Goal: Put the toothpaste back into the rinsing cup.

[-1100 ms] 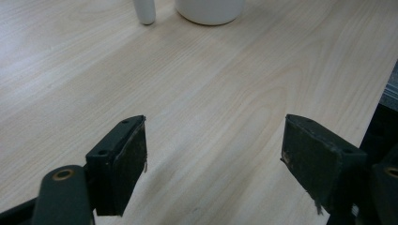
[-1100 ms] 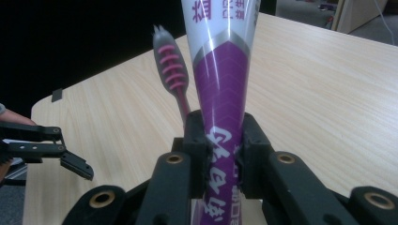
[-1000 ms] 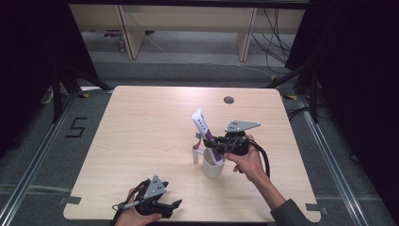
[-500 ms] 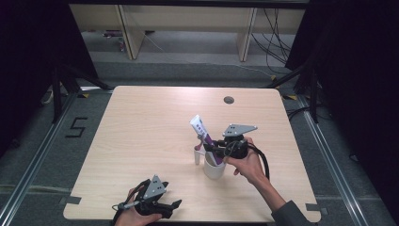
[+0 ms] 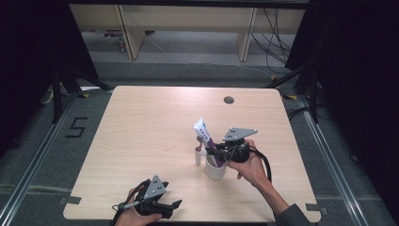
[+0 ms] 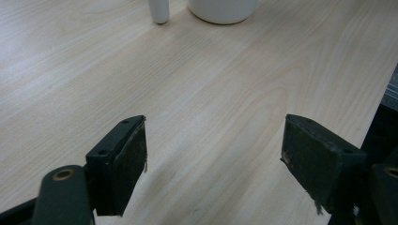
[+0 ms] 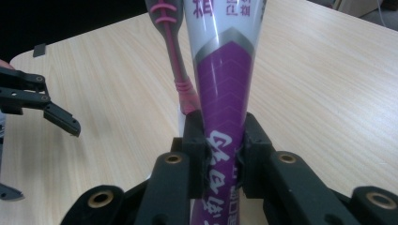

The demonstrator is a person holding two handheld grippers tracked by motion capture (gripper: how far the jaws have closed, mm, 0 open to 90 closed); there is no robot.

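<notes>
At the table's (image 5: 141,122) near edge, toward its left corner, the left gripper (image 5: 162,207) rests with its jaws spread wide and nothing between them. Farther in, right of centre, the right gripper (image 5: 217,151) clamps a purple-and-white tube (image 7: 224,89) standing tilted in a white cup (image 5: 215,170), beside a pink toothbrush (image 7: 172,51).

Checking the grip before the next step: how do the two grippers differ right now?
The right gripper is shut on the purple toothpaste tube over the white cup; the left gripper stands open with nothing between its pads, low at the table's near edge. Both have black jaws.
</notes>
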